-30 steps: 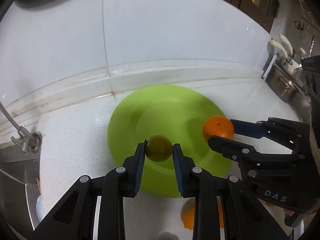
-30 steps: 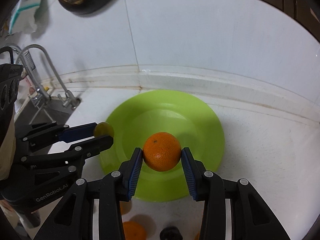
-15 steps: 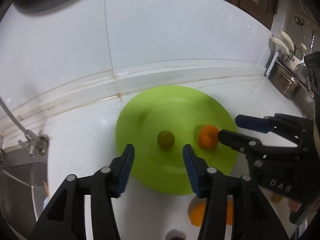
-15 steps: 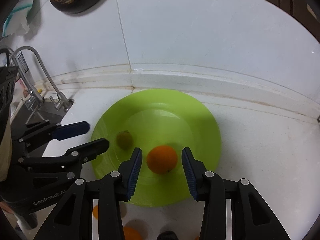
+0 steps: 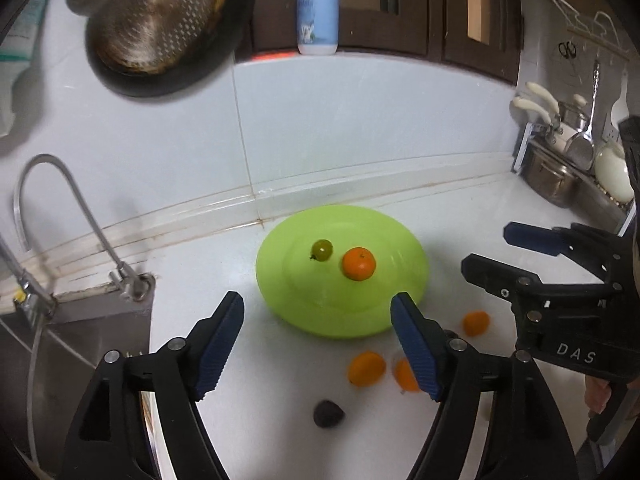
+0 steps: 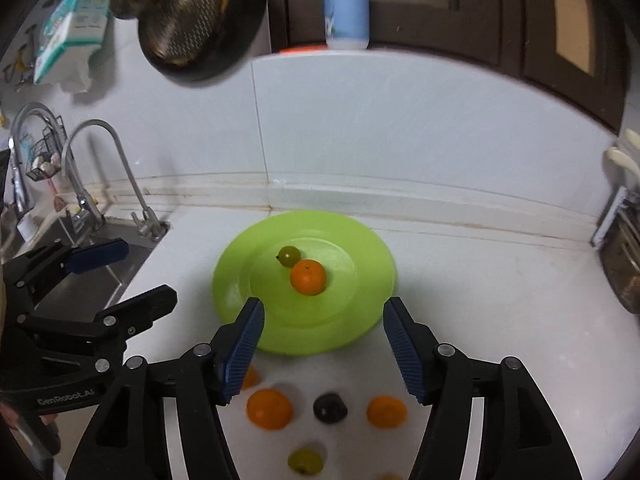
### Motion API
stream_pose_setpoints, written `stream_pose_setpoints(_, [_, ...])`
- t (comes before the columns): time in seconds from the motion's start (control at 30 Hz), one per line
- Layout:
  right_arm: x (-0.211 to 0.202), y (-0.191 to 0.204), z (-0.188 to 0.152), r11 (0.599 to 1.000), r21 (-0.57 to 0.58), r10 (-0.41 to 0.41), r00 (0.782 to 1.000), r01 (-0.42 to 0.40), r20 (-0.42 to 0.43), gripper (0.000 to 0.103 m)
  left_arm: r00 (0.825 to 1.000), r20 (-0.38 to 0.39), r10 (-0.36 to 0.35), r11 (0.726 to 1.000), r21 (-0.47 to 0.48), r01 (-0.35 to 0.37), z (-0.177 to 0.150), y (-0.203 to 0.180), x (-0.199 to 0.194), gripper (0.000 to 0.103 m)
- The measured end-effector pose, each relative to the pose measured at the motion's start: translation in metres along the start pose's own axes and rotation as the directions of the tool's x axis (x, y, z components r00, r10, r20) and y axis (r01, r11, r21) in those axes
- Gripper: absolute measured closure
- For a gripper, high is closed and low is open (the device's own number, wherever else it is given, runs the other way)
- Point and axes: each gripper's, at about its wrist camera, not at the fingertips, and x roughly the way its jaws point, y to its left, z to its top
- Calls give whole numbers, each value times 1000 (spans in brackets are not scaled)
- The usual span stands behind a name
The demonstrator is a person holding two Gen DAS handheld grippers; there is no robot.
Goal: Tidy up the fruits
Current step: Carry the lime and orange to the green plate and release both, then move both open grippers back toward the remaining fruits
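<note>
My left tongs (image 5: 318,344) are opening, nothing between the pads, hanging above the near rim of the green plate (image 5: 384,312); my right tongs (image 6: 323,346) are opening too, also empty, over the same near rim; in the left wrist view the right tongs sit off to the right of the plate, apart from it.

On the plate: one orange (image 5: 359,263) near the middle, one small green fruit (image 5: 322,249) just beside it on the far-left side; whether the two touch I cannot tell; in the right wrist view the orange (image 6: 307,277) overlaps the green fruit (image 6: 289,255).

Still loose on the white surface (image 6: 500,292), on the near side of the plate: a larger orange (image 6: 269,408), a dark fruit (image 6: 329,408), a smaller orange (image 6: 387,412), and a yellow-green fruit (image 6: 305,461) closest to the camera; another orange is half hidden behind my left pad of the right tongs; none of them touch the plate.

Sink with a curved tap (image 6: 120,176) to the left; blue-white bottle (image 6: 346,6) on the ledge above the wall; metal colander (image 5: 152,20) hanging upper left; pots at the far right.
</note>
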Motion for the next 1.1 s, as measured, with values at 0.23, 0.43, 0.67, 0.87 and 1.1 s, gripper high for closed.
stream_pose_setpoints(0.23, [-44, 0, -24, 998, 23, -59, 997, 58, 49, 32, 999, 30, 17, 999, -37, -16, -16, -12, -38, 20])
stream_pose_setpoints(0.43, [-71, -1, -44, 994, 59, -98, 994, 95, 51, 28, 998, 47, 35, 998, -47, -33, -31, -18, -59, 14])
stream_pose_setpoints(0.67, [-80, 3, -62, 990, 96, -106, 994, 102, 40, 28, 998, 39, 42, 998, -43, -40, -43, -13, -62, 13])
stream_pose_setpoints(0.87, [-74, 8, -77, 984, 131, -120, 993, 118, 12, 28, 999, 15, 37, 999, 4, -37, -55, -6, -51, 12])
stream_pose_setpoints(1.1, [-56, 16, -98, 974, 149, -161, 985, 169, -61, 28, 997, -72, -4, 999, 50, 8, -71, 1, -21, 12])
